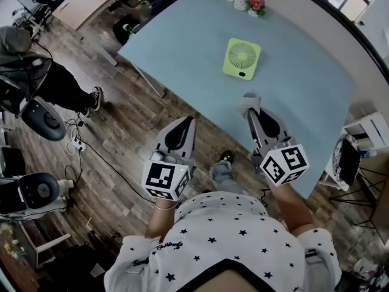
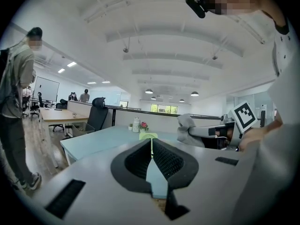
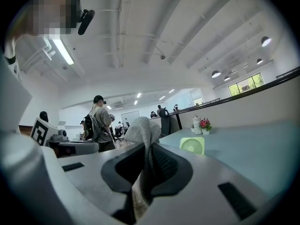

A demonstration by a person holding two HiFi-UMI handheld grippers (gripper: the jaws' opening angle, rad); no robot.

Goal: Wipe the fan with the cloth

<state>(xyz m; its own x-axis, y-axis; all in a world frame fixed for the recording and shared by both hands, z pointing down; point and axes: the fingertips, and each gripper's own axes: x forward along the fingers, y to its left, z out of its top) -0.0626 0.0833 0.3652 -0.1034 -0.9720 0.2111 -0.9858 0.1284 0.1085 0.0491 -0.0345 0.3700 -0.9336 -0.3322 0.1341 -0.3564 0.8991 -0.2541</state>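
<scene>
- Head view first: places the fan on the blue table, well in from the near edge, grille turned toward the grippers.
- Finds the right gripper clenched on the cloth. Confirms this in the right gripper view: grey cloth bunched between the jaws and standing out past the tips.
- Finds the left gripper closed on nothing. Confirms in the left gripper view: jaws pressed together, bare.
- Places the fan ahead of the right gripper, a little right of its long axis, apart, no contact.
- Rates the right gripper the nearer, tips at the near table edge. Puts the left short of the table, over floor.
- Judges wiping not begun. Calls for a forward reach with the cloth-bearing gripper onto the grille.
- Flags a risk: may tip or slide a light fan under pressure unless steadied by the left.
</scene>
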